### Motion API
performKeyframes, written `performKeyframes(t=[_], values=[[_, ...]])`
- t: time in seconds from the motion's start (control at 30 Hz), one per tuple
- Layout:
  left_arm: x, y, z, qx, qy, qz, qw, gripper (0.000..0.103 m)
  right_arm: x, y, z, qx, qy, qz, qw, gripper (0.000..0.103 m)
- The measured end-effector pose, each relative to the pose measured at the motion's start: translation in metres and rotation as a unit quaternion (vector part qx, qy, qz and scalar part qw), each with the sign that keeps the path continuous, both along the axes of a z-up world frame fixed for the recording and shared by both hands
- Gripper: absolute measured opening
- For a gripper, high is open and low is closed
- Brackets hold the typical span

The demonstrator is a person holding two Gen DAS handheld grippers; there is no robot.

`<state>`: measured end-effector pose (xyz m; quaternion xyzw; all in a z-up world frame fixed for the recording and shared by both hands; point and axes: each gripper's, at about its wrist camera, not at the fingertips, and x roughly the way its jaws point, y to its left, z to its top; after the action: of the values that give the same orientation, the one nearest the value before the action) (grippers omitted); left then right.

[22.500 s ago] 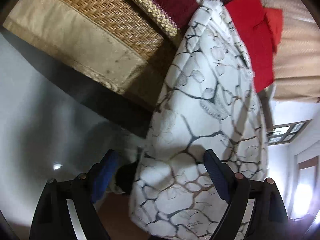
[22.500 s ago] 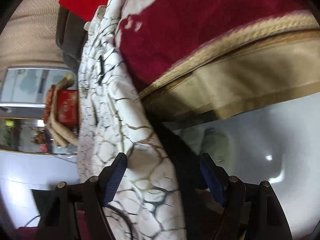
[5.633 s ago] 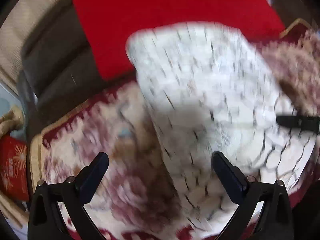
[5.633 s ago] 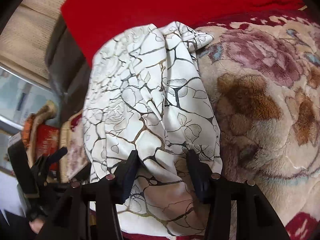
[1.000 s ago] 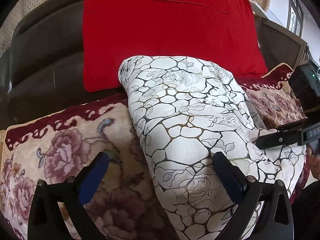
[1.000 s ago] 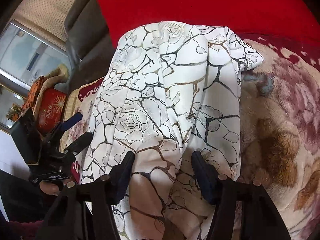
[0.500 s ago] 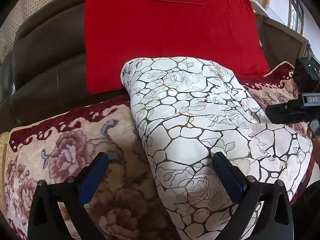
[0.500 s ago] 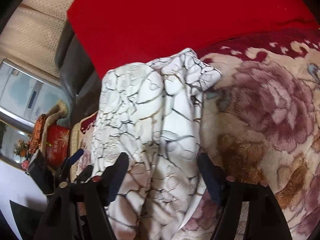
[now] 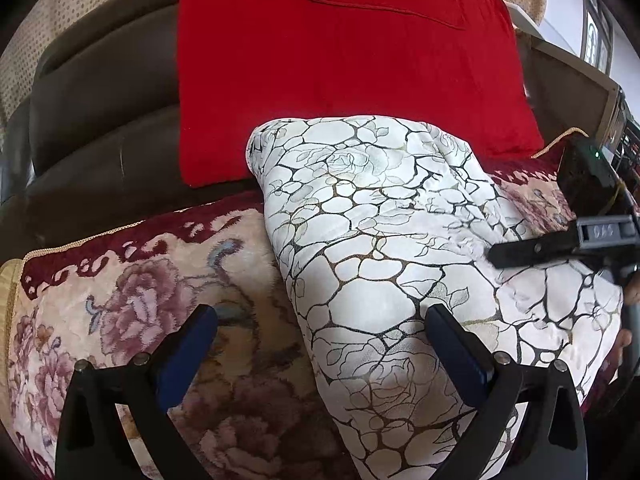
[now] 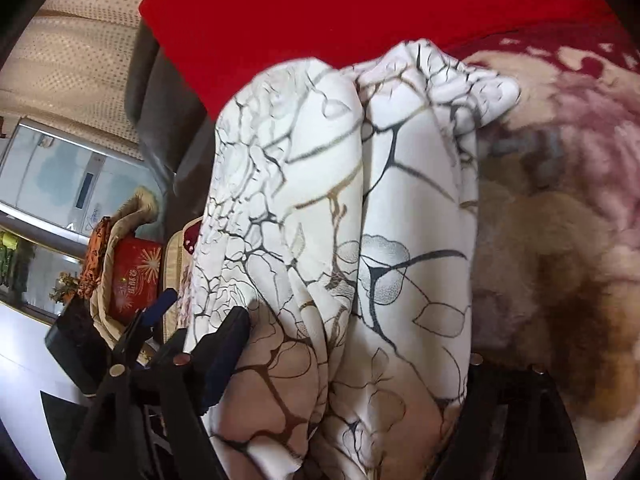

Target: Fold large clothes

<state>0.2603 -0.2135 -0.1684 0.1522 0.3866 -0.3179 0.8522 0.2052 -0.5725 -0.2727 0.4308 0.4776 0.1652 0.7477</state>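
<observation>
A folded white cloth [image 9: 384, 264] with a black and gold crackle-and-rose print lies as a thick bundle on the floral blanket [image 9: 132, 304]. My left gripper [image 9: 320, 340] hangs open over the bundle's near left edge, gripping nothing. In the right wrist view the same white cloth [image 10: 344, 216] fills the space between the fingers of my right gripper [image 10: 352, 352]. Its jaws are opening. The left finger [image 10: 228, 344] sits beside the fabric, and the right fingertip is hidden behind a fold. The right gripper [image 9: 560, 240] also shows at the bundle's right side in the left wrist view.
A red cushion [image 9: 340, 60] leans on the dark brown sofa back [image 9: 100, 92] right behind the cloth. Beyond the sofa's end, a basket holds a red box [image 10: 134, 276], with a glass-fronted cabinet [image 10: 60, 184] behind it. The left gripper [image 10: 152, 320] shows there too.
The right gripper's jaws have widened around the cloth, and it has sunk closer to the bundle and rolled. The left gripper and the cloth's shape on the blanket stay the same.
</observation>
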Motion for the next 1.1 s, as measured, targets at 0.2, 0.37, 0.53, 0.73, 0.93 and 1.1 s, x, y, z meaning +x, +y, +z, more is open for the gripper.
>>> performKeyframes(t=[0.2, 0.37, 0.53, 0.73, 0.93, 1.1], values=[[-0.001, -0.001, 0.001, 0.002, -0.002, 0.001, 1.0000, 0.103, -0.006, -0.003, -0.002, 0.004, -0.009, -0.002, 1.000, 0.079], [-0.001, -0.001, 0.000, 0.002, -0.002, 0.001, 1.0000, 0.103, -0.011, -0.001, -0.004, 0.000, -0.009, -0.004, 1.000, 0.078], [-0.001, -0.002, 0.000, 0.001, -0.001, 0.001, 1.0000, 0.103, -0.011, -0.001, -0.006, 0.001, -0.010, -0.005, 1.000, 0.078], [-0.001, -0.004, 0.000, 0.001, -0.001, 0.001, 1.0000, 0.103, -0.012, 0.000, -0.005, 0.004, -0.013, -0.007, 1.000, 0.078], [-0.001, -0.006, 0.000, 0.001, 0.001, 0.005, 1.0000, 0.103, -0.011, 0.004, -0.005, 0.009, -0.021, -0.008, 1.000, 0.078], [0.000, -0.003, 0.000, -0.010, 0.018, 0.006, 0.9998, 0.103, -0.009, 0.006, -0.007, 0.011, -0.024, -0.011, 1.000, 0.077]])
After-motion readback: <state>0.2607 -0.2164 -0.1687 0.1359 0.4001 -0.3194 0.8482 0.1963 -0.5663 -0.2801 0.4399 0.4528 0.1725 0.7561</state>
